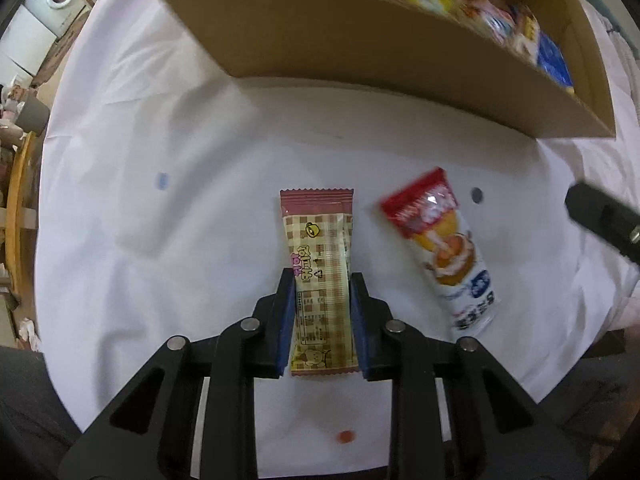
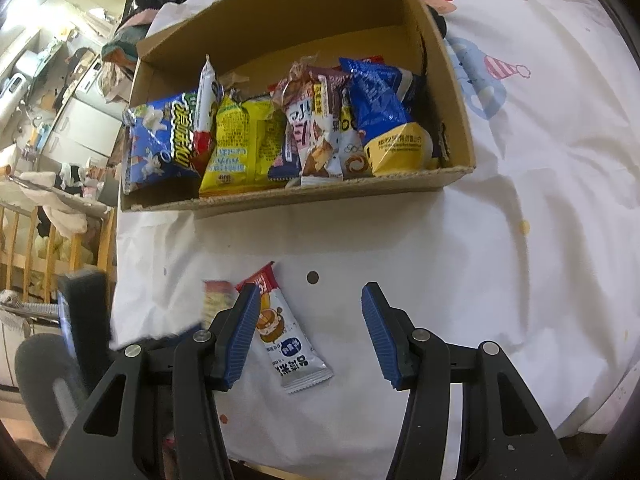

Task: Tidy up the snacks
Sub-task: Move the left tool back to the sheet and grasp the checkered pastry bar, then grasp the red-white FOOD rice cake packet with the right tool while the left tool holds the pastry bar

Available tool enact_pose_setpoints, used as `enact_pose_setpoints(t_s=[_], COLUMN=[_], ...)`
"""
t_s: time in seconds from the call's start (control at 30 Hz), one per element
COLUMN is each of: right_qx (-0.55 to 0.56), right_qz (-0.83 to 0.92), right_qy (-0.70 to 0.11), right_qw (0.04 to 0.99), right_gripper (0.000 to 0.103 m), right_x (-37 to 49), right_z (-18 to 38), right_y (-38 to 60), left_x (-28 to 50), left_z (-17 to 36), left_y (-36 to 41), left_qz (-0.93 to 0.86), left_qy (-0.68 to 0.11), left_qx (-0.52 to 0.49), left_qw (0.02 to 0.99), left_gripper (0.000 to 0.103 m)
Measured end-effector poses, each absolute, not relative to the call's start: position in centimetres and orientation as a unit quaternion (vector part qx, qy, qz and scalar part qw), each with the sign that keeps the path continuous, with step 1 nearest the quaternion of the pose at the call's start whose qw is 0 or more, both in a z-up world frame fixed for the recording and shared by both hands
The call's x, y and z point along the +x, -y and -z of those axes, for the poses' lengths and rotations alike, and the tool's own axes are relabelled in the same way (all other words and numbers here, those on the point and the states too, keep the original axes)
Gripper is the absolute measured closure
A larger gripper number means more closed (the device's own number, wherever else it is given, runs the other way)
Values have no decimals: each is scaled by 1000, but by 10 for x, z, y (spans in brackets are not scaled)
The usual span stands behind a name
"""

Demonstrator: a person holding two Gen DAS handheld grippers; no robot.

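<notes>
A pink-and-cream checkered snack bar (image 1: 320, 248) lies lengthwise on the white cloth, and my left gripper (image 1: 322, 276) is shut on it, its blue pads pressing both long edges. Just right of it lies a red-and-white cake packet (image 1: 440, 248), tilted. In the right wrist view that cake packet (image 2: 288, 344) lies beside the left finger of my right gripper (image 2: 311, 286), which hovers open and holds nothing. The checkered bar (image 2: 218, 300) shows there only as a blur, with the left gripper (image 2: 80, 304) beside it. Behind stands an open cardboard box (image 2: 280, 196) with several snack bags standing in it.
The white cloth (image 1: 180, 220) covers the table, and a cartoon-print cloth (image 2: 540, 80) lies to the box's right. The box wall (image 1: 360, 40) rises just beyond the two packets. A wooden rail (image 2: 52, 248) and household clutter stand off the table's left edge.
</notes>
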State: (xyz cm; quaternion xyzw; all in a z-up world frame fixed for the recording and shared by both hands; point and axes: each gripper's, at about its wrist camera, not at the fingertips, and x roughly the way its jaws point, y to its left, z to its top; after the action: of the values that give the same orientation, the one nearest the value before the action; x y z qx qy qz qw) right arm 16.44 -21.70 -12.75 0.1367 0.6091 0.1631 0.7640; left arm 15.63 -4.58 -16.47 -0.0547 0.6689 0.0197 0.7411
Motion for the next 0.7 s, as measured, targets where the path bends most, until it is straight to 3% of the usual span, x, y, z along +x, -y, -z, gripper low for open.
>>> enact_pose_setpoints(t_s=[0.2, 0.33, 0.7], right_qx=[92, 39, -69], right_qz=[-178, -189, -200], right_qy=[-626, -631, -644], right_qw=[754, 751, 735], right_gripper=[46, 32, 32], right_x=[165, 161, 153], right_z=[138, 147, 175], right_y=[190, 166, 125], left_x=[170, 176, 173], left_z=[132, 113, 123], left_y=[29, 29, -21], left_qz=[-5, 10, -10], left_qy=[-659, -641, -628], left_qx=[-27, 9, -49], left_qw=[752, 767, 777], left_gripper=[81, 81, 81])
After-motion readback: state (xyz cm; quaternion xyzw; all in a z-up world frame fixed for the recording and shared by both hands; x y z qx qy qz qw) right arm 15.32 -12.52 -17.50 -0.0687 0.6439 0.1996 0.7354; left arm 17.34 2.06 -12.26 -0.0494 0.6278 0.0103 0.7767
